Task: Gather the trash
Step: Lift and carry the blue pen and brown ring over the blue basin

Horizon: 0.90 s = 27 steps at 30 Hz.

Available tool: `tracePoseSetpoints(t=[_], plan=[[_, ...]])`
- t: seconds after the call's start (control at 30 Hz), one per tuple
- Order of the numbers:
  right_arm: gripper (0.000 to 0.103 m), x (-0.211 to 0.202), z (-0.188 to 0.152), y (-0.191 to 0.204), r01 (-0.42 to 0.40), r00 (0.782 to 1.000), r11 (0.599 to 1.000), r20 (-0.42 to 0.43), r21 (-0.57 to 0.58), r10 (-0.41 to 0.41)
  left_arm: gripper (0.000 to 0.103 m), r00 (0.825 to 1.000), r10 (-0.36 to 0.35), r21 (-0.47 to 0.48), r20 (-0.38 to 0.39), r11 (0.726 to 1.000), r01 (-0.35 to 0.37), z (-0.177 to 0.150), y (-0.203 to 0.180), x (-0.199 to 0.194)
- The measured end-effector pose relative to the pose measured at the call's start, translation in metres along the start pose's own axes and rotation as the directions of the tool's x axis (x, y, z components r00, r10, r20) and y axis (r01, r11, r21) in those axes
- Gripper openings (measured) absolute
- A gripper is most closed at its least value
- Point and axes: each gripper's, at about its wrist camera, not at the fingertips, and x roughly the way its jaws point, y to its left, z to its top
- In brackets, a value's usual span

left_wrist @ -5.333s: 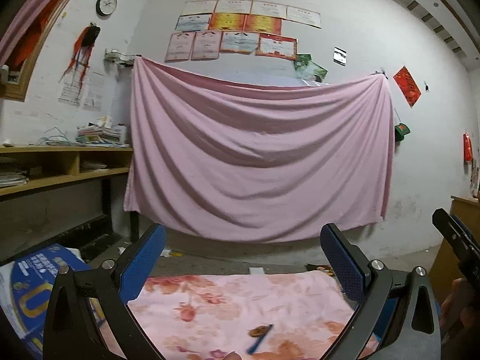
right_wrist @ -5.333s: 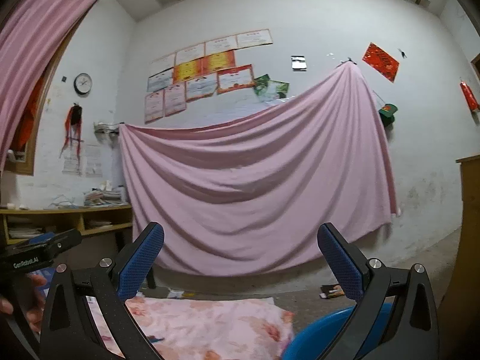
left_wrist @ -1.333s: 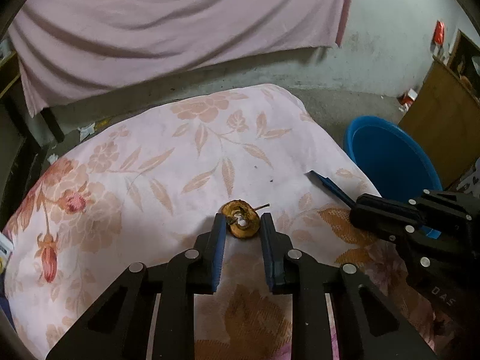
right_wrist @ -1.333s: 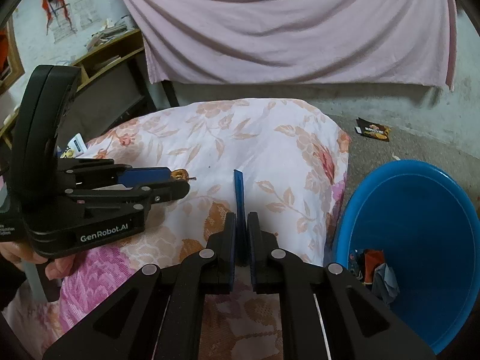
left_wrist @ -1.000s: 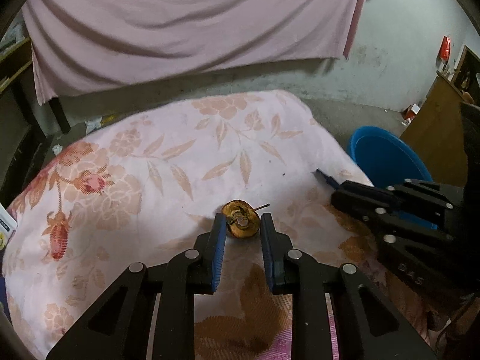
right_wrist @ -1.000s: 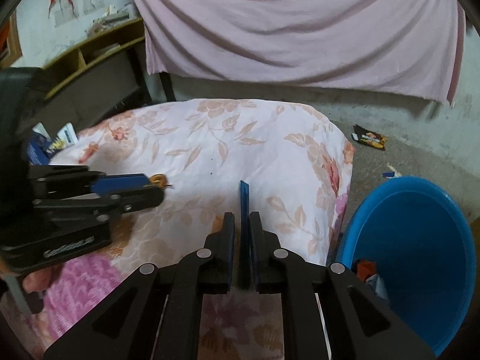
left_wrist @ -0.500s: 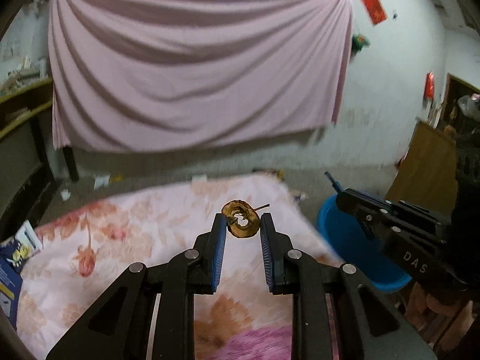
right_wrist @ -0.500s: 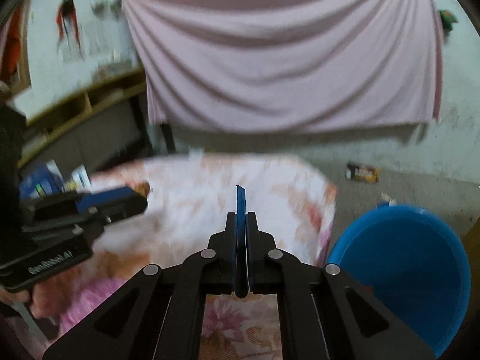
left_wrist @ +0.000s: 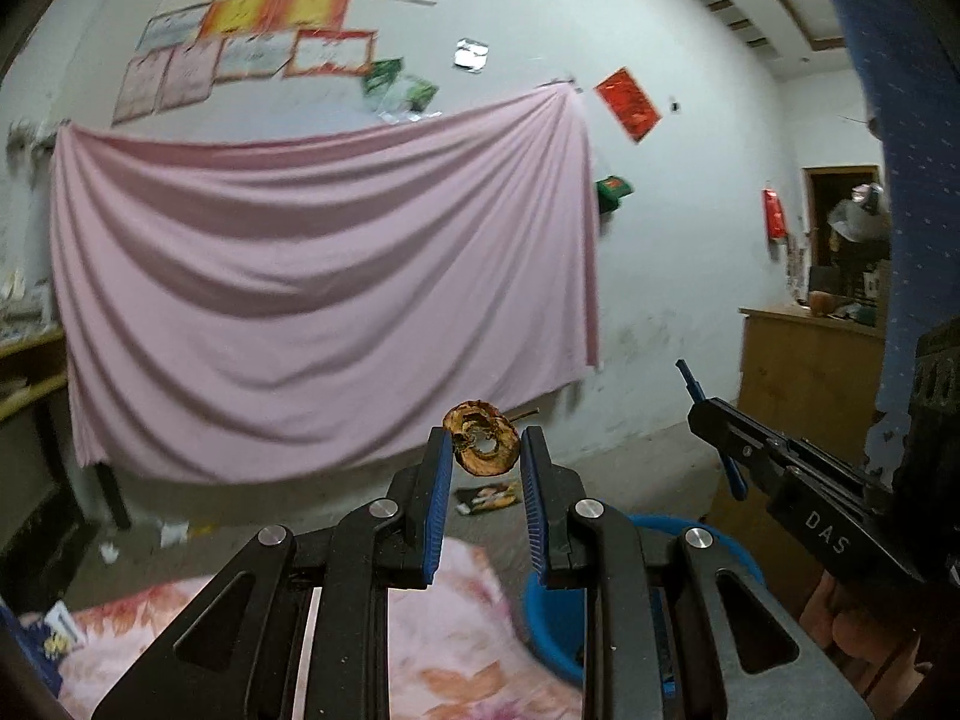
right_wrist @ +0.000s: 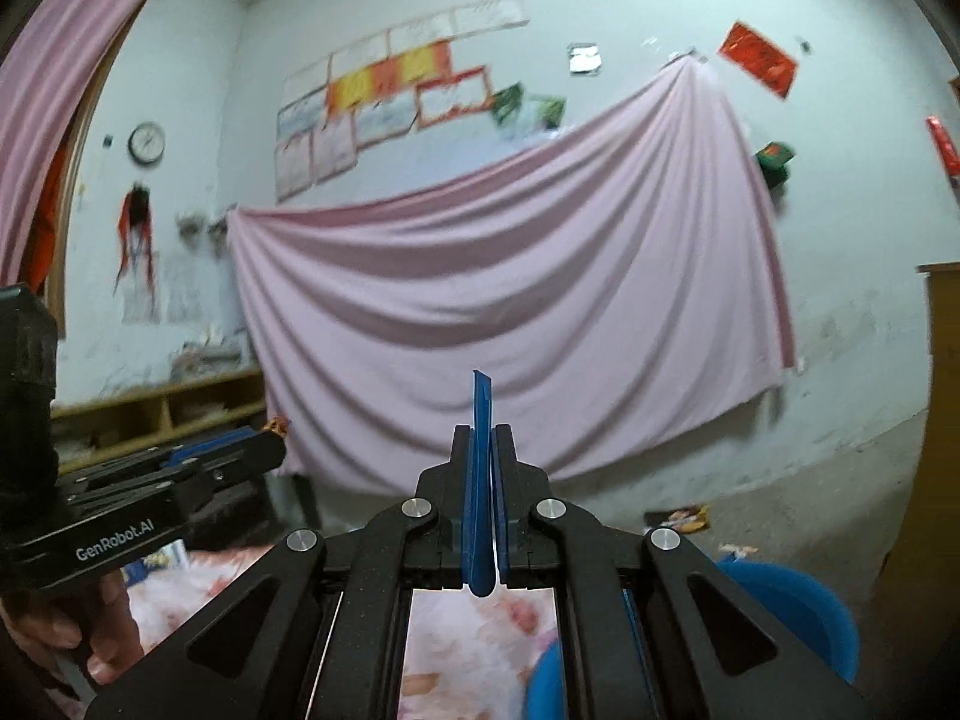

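1. Since a second ago both claws have risen from the flowered bedspread and now point at the pink sheet (left_wrist: 312, 300) hung on the far wall, each carrying its piece of trash up with it.
2. The left claw (left_wrist: 485, 462) is clamped on a brown dried fruit ring (left_wrist: 482, 445), held at the very tips of its blue pads, a thin stem sticking out to the right.
3. The right claw (right_wrist: 482, 450) is closed tight on a thin blue plastic strip (right_wrist: 481, 480), which stands upright between the pads and pokes out above the tips.
4. In the left view the right claw (left_wrist: 699, 405) sits to the right of the left one, with the strip (left_wrist: 690, 378) jutting from its front.
5. The blue tub (right_wrist: 792, 606) lies below and to the right of the right claw; in the left view the blue tub (left_wrist: 552, 618) is below the left claw, largely hidden behind its frame. Its contents cannot be made out in either view.
6. The flowered bedspread (left_wrist: 456, 630) lies below and left of the tub, blurred and partly cut off by the claw bodies.
7. A snack wrapper (right_wrist: 684, 517) lies on the floor beyond the tub, its print unreadable.
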Motion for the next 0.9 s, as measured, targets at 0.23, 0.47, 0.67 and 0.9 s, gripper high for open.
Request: tracePoseSetpoints(t=[0.23,0.47,0.67,0.9], plan=[[0.004,-0.027,0.01,-0.031,0.089,0.995,0.995,0.05,0.043,-0.091,0.019,0.998,-0.064,0.071,-0.006,0.995,0.064,0.005,-0.051,0.017],[0.004,-0.047,0.007,-0.055,0.157,0.987,0.985,0.029,0.073,-0.159,0.019,0.994,-0.109,0.091,-0.03,0.99,0.112,0.004,-0.088,0.032],[0.004,-0.056,0.0,-0.073,0.205,0.979,0.974,-0.013,0.091,-0.205,0.019,0.989,-0.136,0.103,-0.061,0.985,0.141,0.001,-0.11,0.042],[0.004,-0.061,-0.005,-0.089,0.247,0.968,0.962,-0.065,0.115,-0.241,0.019,0.983,-0.152,0.106,-0.099,0.981,0.162,-0.007,-0.118,0.051]])
